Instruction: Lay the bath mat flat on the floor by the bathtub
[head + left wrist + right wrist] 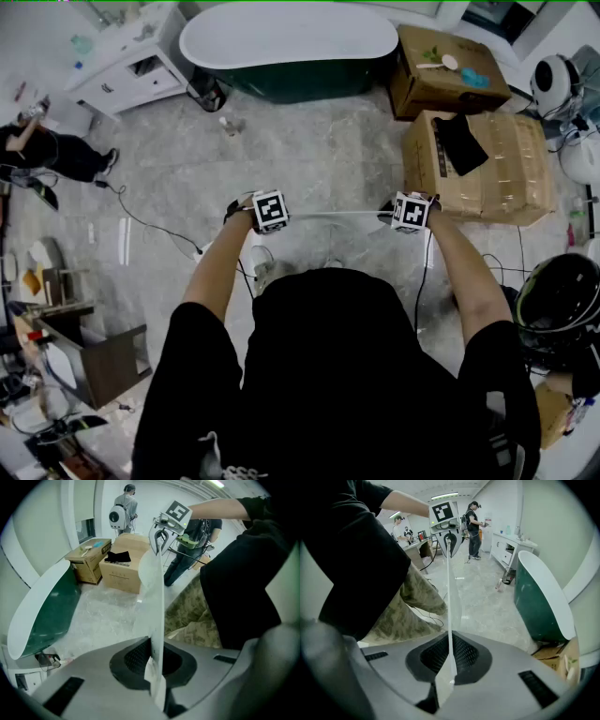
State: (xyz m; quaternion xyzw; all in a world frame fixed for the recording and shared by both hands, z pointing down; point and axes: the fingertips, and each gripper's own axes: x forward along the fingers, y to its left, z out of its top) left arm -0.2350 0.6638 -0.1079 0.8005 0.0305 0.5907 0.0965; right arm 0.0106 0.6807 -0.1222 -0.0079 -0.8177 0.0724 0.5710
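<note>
Black shirt (328, 375), my own, fills the lower half of the head view. It hides whatever hangs below my hands, so I cannot tell how far down the sheet drops. Grey marbled floor (319, 159) takes the middle of that frame, with a thin cable (141, 220) trailing across it at the left. At top centre sits the bathtub (291, 42), white inside and dark green outside, well apart from my hands. Two cardboard boxes (487, 169) stand at upper right and a white cabinet (131, 66) at upper left. Another person (47, 150) is at the left edge.

The bath mat (337, 214) is up in the air, not on the floor. From above I see only a thin pale line pulled taut between both tools. The left gripper (154, 667) is clamped on one end, and the pale, half-clear sheet runs edge-on up its frame. The right gripper (449, 660) is likewise closed tight on the other end.
</note>
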